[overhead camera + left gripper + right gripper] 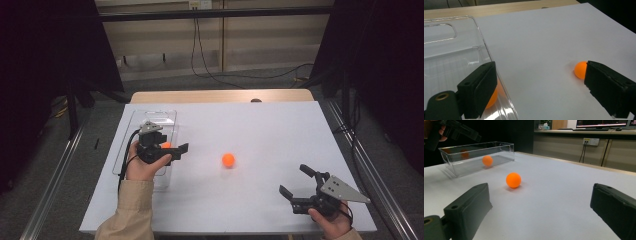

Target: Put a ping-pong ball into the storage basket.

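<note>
Jaws of the left gripper [172, 150] stand wide apart with nothing between them, over the right wall of the clear box [129, 137]. In the left gripper view one jaw covers most of the orange ball inside the box [492, 97], and the other cuts off the right edge of the loose ball [580, 70] on the white table [544, 37]. The high view gives just a sliver of the boxed ball beside the gripper body. The right gripper view, looking low across the table, shows that ball whole on the box floor, with faint orange reflections in the wall. The loose ball lies right of the box, well apart from it. The box's long axis runs away from the person. The right gripper [299, 186], far right of the box, is likewise spread wide and empty.
</note>
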### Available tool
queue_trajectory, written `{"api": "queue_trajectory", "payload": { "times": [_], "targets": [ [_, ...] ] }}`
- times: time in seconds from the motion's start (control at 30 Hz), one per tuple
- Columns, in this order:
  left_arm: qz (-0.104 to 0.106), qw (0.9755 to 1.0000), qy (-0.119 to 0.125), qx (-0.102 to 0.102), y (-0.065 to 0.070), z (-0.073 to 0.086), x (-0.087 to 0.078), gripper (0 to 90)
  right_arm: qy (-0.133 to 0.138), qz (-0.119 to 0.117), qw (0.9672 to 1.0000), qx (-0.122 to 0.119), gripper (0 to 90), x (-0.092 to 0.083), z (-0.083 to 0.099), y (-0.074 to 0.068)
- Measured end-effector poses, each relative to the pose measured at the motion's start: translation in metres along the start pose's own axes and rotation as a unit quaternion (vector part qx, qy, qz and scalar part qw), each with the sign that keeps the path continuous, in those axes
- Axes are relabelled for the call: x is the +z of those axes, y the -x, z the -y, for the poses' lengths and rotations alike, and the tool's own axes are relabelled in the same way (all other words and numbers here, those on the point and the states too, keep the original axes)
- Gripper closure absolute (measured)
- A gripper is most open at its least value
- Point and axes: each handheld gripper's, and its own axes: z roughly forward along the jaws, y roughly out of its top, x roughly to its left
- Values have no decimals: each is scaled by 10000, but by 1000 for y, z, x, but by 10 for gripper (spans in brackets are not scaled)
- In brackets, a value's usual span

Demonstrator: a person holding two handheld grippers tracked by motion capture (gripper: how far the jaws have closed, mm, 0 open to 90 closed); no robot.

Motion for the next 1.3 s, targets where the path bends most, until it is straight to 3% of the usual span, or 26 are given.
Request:
{"api": "queue_trajectory", "payload": {
  "times": [0.2,0.5,1.3],
  "targets": [
    [81,10000,25,-29,3,0,2,112,-2,-5,10000,-12,22,0,0,0],
    [201,9997,-17,103,10,0,7,112,5,-9,10000,-5,22,0,0,0],
    [341,9991,-52,231,22,0,15,101,5,-13,10000,7,22,1,0,0]
  ]
}}
